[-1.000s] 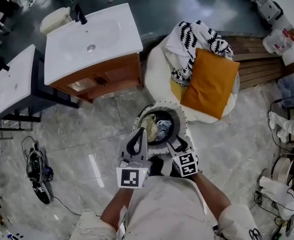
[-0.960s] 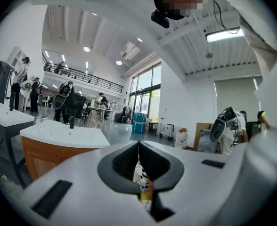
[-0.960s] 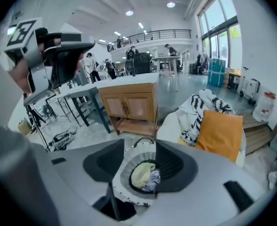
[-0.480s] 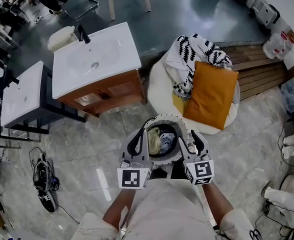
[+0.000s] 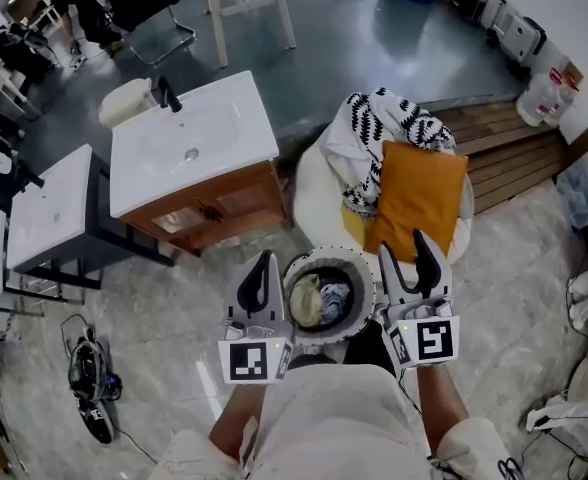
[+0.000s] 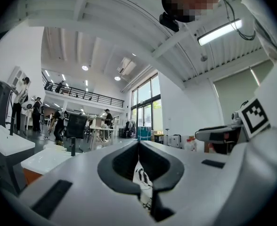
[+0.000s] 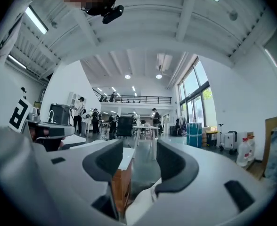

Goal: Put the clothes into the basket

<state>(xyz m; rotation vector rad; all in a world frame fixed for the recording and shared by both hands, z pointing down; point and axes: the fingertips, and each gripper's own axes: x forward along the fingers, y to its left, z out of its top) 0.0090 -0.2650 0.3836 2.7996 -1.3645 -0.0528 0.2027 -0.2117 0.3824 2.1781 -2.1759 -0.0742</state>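
Note:
In the head view a round white basket [image 5: 366,290] stands on the floor just in front of me, with pale and blue clothes [image 5: 319,298] inside. My left gripper [image 5: 264,260] hovers at its left rim with its jaws together and nothing held; in the left gripper view [image 6: 138,147] only a sliver shows between them. My right gripper [image 5: 407,248] is at the basket's right rim, open and empty, with a wide gap in the right gripper view [image 7: 139,157]. Beyond the basket, a black-and-white patterned garment [image 5: 389,118] and an orange cloth [image 5: 414,193] lie on a white beanbag [image 5: 314,178].
A washbasin on a wooden cabinet [image 5: 189,148] stands at the left, with a white table [image 5: 44,208] further left. Wooden decking [image 5: 504,148] lies at the right. A black device with a cable [image 5: 84,378] sits on the floor at the lower left.
Both grippers rose from the basket's front and spread to its two sides. The right gripper's jaws opened. The head view shifted slightly forward.

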